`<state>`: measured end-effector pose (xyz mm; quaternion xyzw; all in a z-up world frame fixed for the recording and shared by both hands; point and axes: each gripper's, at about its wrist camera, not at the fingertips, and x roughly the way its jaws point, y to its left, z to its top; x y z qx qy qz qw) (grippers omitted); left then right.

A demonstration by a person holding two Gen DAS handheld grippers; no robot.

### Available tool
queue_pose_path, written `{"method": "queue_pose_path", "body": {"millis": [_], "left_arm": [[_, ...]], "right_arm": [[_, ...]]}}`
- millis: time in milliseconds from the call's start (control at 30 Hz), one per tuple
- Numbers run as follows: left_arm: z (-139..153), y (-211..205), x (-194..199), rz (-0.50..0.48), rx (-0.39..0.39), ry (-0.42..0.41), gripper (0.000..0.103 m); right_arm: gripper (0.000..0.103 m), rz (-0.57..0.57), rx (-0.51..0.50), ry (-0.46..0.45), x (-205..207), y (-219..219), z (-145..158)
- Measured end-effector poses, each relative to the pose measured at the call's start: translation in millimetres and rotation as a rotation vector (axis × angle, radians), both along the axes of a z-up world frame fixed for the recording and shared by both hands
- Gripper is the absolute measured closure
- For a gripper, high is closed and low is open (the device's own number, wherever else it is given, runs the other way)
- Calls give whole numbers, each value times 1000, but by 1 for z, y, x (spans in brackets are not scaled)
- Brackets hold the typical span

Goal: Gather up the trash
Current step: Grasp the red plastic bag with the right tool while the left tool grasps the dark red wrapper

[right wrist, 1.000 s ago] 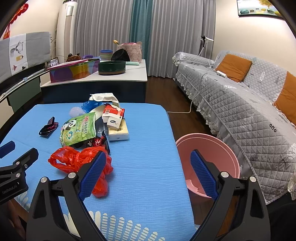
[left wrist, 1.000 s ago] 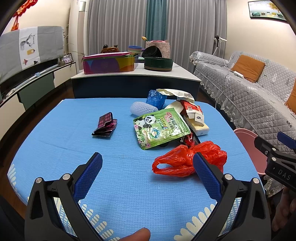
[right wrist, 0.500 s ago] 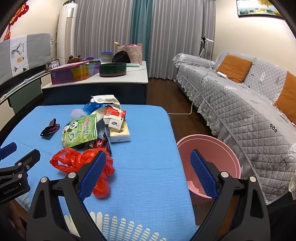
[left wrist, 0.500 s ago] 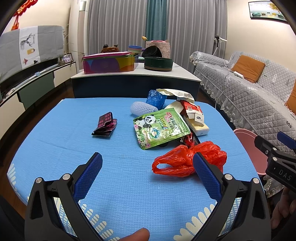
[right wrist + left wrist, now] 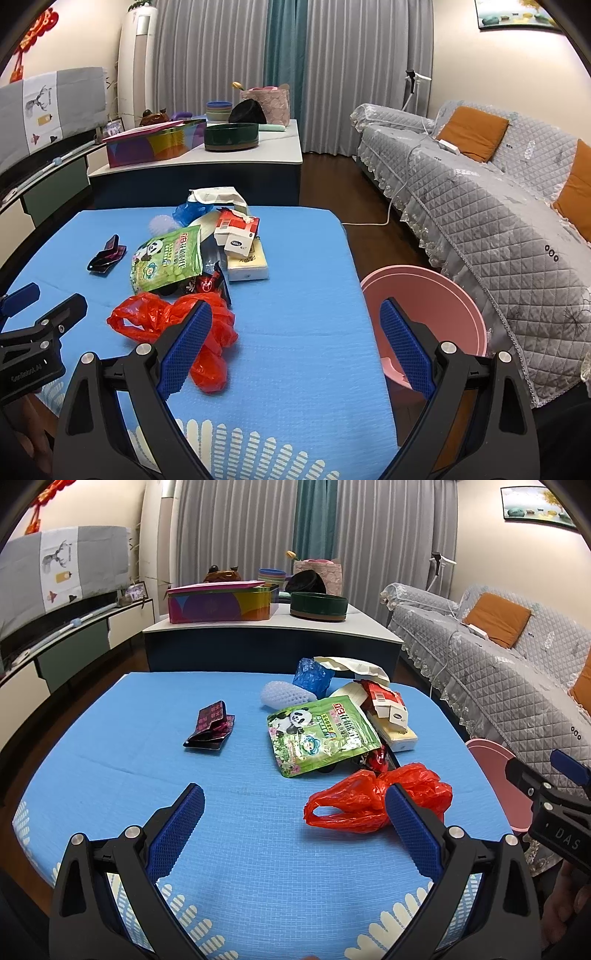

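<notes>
Trash sits piled on the blue table (image 5: 110,746), w/ the red plastic bag (image 5: 373,801) as landmark, nearest the claws. Just behind the bag: green panda snack pouch (image 5: 321,734), partly over a black-red wrapper (image 5: 208,284). Behind-right of the bag: red-white carton (image 5: 384,705) stacked on a pale yellow box (image 5: 247,264). Further back: white foam net (image 5: 282,694), crumpled blue wrapper (image 5: 312,675), torn white paper bag (image 5: 354,664). Well left of the bag, alone: dark maroon folded wrapper (image 5: 210,729).

Left claw (image 5: 293,808) wide open, holds nothing, hovering over bare cloth; its right finger overlaps the bag in view. Right claw (image 5: 295,325) also wide open, empty; its left finger overlaps the bag's right end, the other lines up w/ the pink bin (image 5: 424,295).

Bin stands on the floor just off the table's right edge, right of the bag; grey quilted sofa (image 5: 498,206) close beyond it. Open cloth in front of and left of the bag; table edge near at the front.
</notes>
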<state>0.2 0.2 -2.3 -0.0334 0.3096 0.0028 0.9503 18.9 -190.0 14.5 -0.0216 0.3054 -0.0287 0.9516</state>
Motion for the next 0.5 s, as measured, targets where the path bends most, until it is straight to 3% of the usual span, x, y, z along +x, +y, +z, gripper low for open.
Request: {"method": "queue_pose_path", "body": {"millis": [367, 500], "left_arm": [[-2, 17, 17, 74, -24, 22, 8], [-4, 32, 29, 138, -33, 33, 14]], "right_arm": [[13, 45, 51, 29, 12, 10, -10], [13, 97, 81, 47, 24, 21, -18]]}}
